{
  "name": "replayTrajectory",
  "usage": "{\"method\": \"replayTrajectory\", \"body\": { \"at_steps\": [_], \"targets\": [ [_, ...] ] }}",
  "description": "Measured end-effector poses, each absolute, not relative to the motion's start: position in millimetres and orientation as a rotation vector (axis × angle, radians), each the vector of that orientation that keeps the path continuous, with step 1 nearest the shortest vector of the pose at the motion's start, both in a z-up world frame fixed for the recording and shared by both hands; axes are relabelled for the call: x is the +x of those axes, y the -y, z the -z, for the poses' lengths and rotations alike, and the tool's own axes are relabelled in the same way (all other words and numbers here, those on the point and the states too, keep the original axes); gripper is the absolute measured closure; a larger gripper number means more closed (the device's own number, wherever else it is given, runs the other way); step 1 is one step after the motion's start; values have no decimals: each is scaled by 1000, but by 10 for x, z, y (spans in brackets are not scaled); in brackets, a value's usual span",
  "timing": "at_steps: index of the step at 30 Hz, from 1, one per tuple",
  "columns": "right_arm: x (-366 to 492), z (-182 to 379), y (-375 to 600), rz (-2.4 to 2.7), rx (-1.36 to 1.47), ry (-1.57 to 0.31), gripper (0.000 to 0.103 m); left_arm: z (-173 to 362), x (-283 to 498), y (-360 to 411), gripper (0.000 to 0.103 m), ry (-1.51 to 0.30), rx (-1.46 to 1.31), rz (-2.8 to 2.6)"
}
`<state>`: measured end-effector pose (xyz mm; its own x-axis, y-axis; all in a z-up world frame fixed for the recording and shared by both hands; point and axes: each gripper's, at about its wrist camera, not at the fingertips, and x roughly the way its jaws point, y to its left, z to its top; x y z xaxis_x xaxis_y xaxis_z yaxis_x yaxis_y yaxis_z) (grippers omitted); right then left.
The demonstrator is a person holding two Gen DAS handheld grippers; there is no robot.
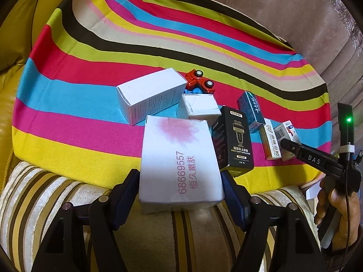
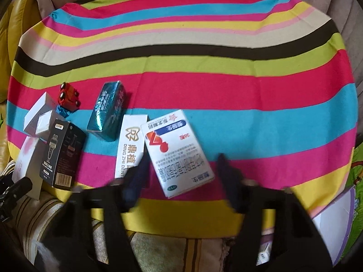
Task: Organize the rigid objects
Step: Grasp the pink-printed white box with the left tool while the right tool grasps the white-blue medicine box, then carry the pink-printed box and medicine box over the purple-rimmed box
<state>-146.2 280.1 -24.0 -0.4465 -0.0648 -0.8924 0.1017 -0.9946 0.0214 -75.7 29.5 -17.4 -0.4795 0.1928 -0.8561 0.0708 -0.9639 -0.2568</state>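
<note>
My left gripper (image 1: pixel 180 195) is shut on a white box with a pink flower and red digits (image 1: pixel 179 158), at the near edge of the striped cloth (image 1: pixel 113 34). My right gripper (image 2: pixel 181 176) is blurred and points down at a white medicine box with red and blue print (image 2: pixel 177 149), which lies flat between its fingers. A strip of cloth shows on each side, so the pads are not pressing. One of its fingers (image 1: pixel 292 147) appears over that box (image 1: pixel 287 131) in the left wrist view, and a hand (image 1: pixel 335 208) holds the grip.
In the left wrist view a black box (image 1: pixel 233 138), teal box (image 1: pixel 250 111), white dental box (image 1: pixel 271 144), two plain white boxes (image 1: pixel 149 95) (image 1: pixel 197 107) and an overturned red toy car (image 1: pixel 199 81) crowd together. A striped cushion (image 1: pixel 45 192) lies in front and a yellow sofa (image 1: pixel 22 22) to the left.
</note>
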Motion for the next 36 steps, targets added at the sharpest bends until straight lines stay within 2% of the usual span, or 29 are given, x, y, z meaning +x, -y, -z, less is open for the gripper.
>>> {"method": "replayTrajectory", "body": {
  "at_steps": [8, 20, 36],
  "targets": [
    [-1311, 143, -2808, 2644, 1562, -30, 50, 173, -766, -275, 31, 421, -1545, -2616],
    [-789, -234, -2694, 2778, 1410, -96, 50, 17, -633, -199, 31, 456, -1436, -2688],
    [-370, -425, -2760, 2819, 1337, -40, 50, -342, -371, -363, 31, 382, -1247, -2731]
  ]
}}
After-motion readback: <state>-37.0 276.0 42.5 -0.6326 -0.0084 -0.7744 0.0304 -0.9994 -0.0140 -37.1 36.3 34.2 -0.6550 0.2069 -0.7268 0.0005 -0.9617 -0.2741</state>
